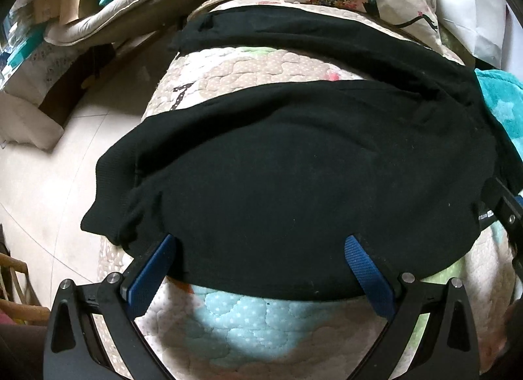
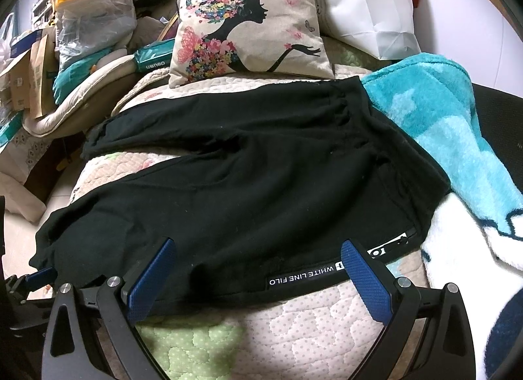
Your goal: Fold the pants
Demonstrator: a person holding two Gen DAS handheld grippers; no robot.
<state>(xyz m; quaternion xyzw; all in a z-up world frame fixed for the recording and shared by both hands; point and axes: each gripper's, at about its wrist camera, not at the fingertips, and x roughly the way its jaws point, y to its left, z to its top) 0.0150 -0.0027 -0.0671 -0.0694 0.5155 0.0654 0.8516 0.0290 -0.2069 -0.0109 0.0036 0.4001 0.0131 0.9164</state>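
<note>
Both tongs, left tongs [image 1: 261,242] and right tongs [image 2: 258,246], stand wide open at the near hem, holding nothing. The black pants [image 2: 261,170] lie spread on the quilted bed [image 2: 310,324], legs apart, waistband beside a turquoise blanket [image 2: 457,125].

I see both wrist views evenly lit and bright, soft indoor light from above. The black pants [image 1: 294,167] swallow detail, their folds barely readable. A soft shadow darkens the quilt [image 2: 294,324] beneath each camera. Fisheye bending curves everything towards the edges, where dark vignetted corners close in. Focus is sharp overall.
</note>
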